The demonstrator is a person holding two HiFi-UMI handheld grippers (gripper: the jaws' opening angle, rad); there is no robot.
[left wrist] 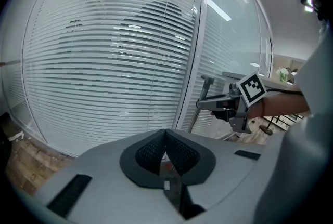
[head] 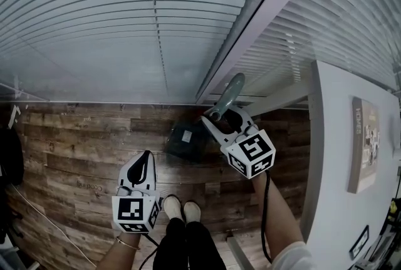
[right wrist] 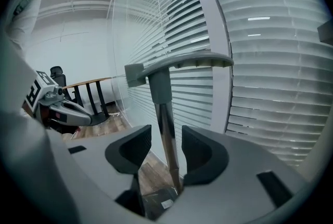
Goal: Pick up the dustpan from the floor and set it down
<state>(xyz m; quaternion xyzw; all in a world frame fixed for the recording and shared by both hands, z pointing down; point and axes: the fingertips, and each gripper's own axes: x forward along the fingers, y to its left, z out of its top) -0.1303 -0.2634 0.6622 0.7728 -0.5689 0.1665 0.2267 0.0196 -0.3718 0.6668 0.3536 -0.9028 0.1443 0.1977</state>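
The dark dustpan point(head: 186, 139) rests on the wood floor by the glass wall, and its long grey handle point(head: 227, 98) rises upright. My right gripper point(head: 219, 117) stands open around that handle, with a gap at each pad. In the right gripper view the handle's shaft point(right wrist: 165, 129) runs up between the fingers point(right wrist: 136, 147) to a flat grip on top. The pan point(right wrist: 156, 202) shows below. My left gripper point(head: 143, 165) hangs shut and empty, apart at the lower left. Its pads point(left wrist: 179, 154) meet in the left gripper view.
White blinds behind glass fill the far side, split by a white post point(head: 250, 24). A white counter point(head: 341, 187) with a framed card point(head: 366, 143) stands at the right. The person's white shoes point(head: 182, 209) are on the floor between the grippers. A dark-legged table point(right wrist: 91, 98) stands far off.
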